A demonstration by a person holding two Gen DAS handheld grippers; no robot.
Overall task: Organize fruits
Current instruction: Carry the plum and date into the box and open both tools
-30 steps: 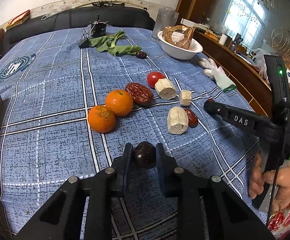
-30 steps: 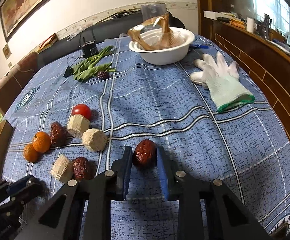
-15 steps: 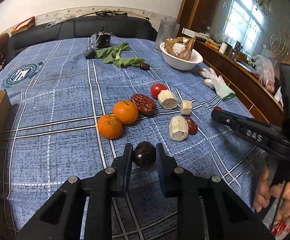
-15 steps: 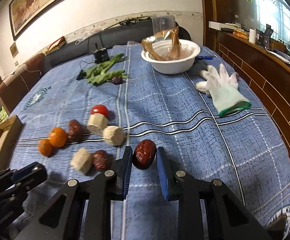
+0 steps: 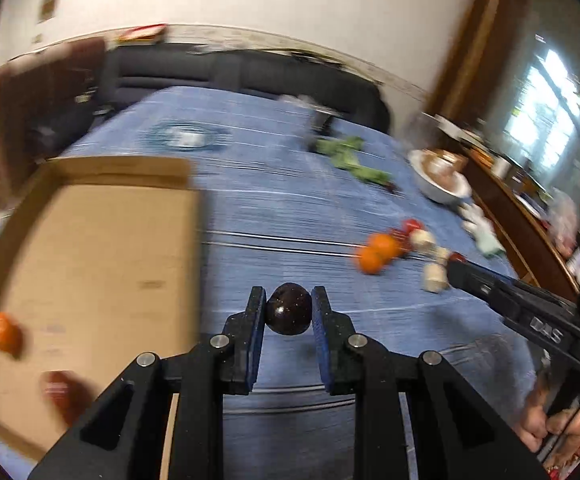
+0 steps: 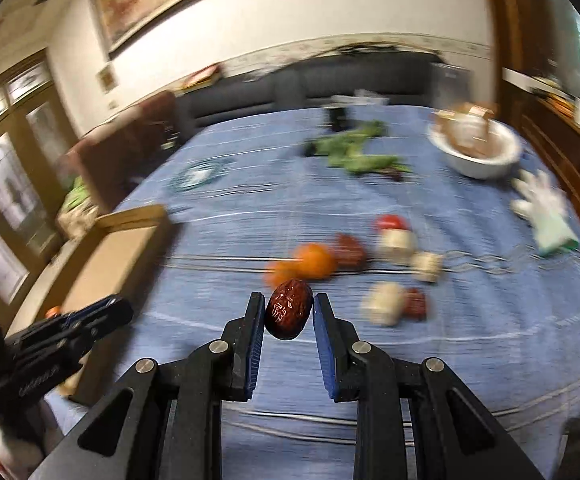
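My left gripper [image 5: 288, 312] is shut on a dark round plum [image 5: 288, 314], held above the blue tablecloth just right of a cardboard box [image 5: 90, 264]. The box holds an orange fruit [image 5: 0, 330] and a reddish fruit [image 5: 60, 390]. My right gripper [image 6: 288, 314] is shut on a wrinkled red date [image 6: 288, 314], above the cloth. Two oranges [image 6: 313, 260], more dates [image 6: 349, 250], a tomato [image 6: 389, 222] and pale root chunks [image 6: 383, 304] lie on the cloth ahead. The views are motion-blurred.
A white bowl [image 6: 477, 152] with brown paper stands at the far right, a white glove [image 6: 545, 212] beside it. Green vegetables [image 6: 353, 152] lie at the back. The left gripper shows at the right wrist view's lower left [image 6: 62, 340]. A dark sofa lies behind the table.
Both grippers have swung left with their fruit. The cardboard box has come into view at the left; the fruit group now lies further right and away.
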